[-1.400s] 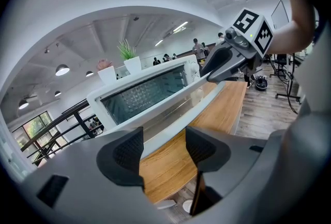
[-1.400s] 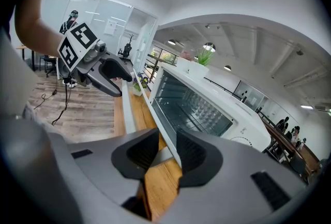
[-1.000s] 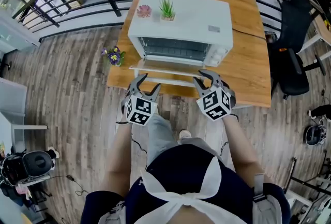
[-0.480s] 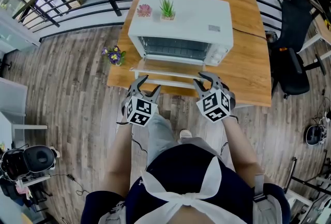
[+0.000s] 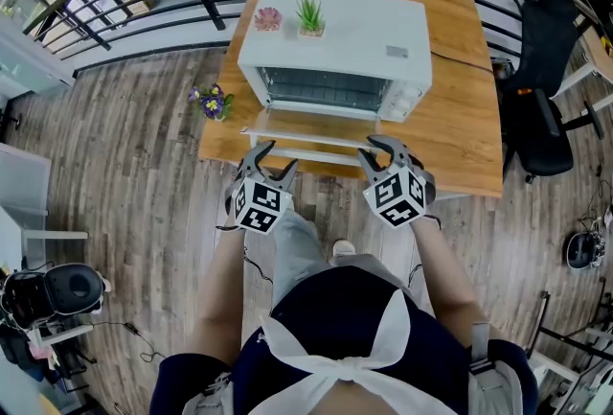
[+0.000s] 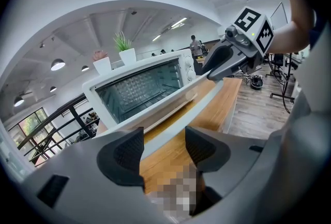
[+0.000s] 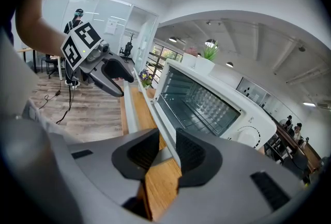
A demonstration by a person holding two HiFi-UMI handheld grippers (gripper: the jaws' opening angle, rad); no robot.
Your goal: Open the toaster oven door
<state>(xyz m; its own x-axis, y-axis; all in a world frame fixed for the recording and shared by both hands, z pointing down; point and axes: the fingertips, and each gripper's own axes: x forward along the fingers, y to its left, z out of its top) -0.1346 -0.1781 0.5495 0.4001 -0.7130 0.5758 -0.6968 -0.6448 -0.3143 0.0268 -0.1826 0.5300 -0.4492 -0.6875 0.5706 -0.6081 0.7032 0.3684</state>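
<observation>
Right gripper (image 7: 166,140): its fingers are pinching the right end of the door's (image 5: 311,127) front edge, as far as I can judge.
Left gripper (image 6: 164,137): its fingers are standing spread, with the front edge lying between them unpressed.
Door: it is lying flat in front of the toaster oven (image 5: 335,39).
Doing it well: holding both ends level and easing off, not forcing the hinge.

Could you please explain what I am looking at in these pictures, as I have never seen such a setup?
A person holds a two-fingered gripper in each hand. The head view looks down from a camera on the head; the other two views ride on the grippers. On the wooden table stands a white toaster oven, its door folded down open, with small plants on top. The right gripper is closed on the door's handle; the left gripper has its fingers apart around it.
</observation>
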